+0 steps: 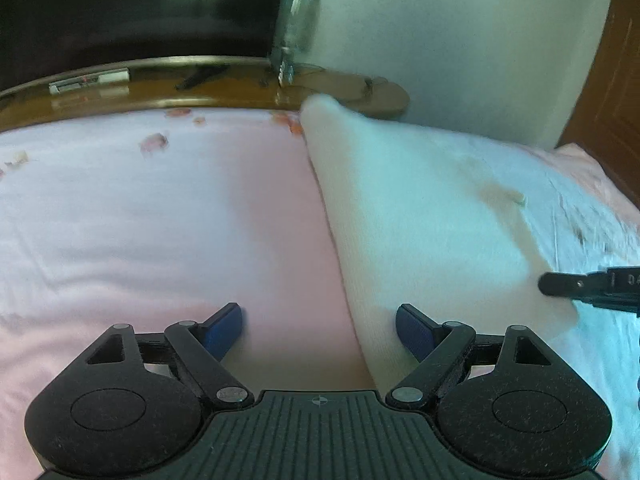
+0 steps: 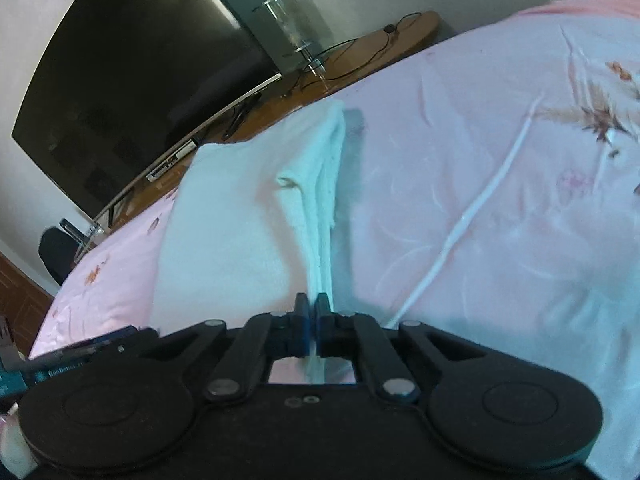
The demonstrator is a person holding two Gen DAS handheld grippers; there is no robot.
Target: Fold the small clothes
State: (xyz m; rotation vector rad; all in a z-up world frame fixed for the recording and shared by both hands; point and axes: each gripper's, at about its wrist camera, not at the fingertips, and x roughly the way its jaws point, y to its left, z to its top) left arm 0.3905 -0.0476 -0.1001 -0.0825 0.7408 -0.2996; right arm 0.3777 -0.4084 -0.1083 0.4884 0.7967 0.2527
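Observation:
A small white garment [image 1: 420, 216] lies on the pink bed sheet [image 1: 160, 220], its folded left edge running from the far side toward me. My left gripper [image 1: 320, 330] is open and empty just above the sheet, its right finger over the garment's near left edge. My right gripper [image 2: 312, 312] is shut on the white garment's [image 2: 240, 216] near edge and lifts a ridge of cloth. The right gripper also shows at the right edge of the left wrist view [image 1: 548, 285]. The left gripper's body shows at the lower left of the right wrist view [image 2: 80, 352].
A wooden TV bench [image 1: 200, 92] with a dark television [image 2: 132, 80], a glass stand [image 2: 288, 28] and cables runs beyond the bed's far edge. A wooden door [image 1: 612, 92] stands at the right. A white cord [image 2: 480, 200] lies on the sheet right of the garment.

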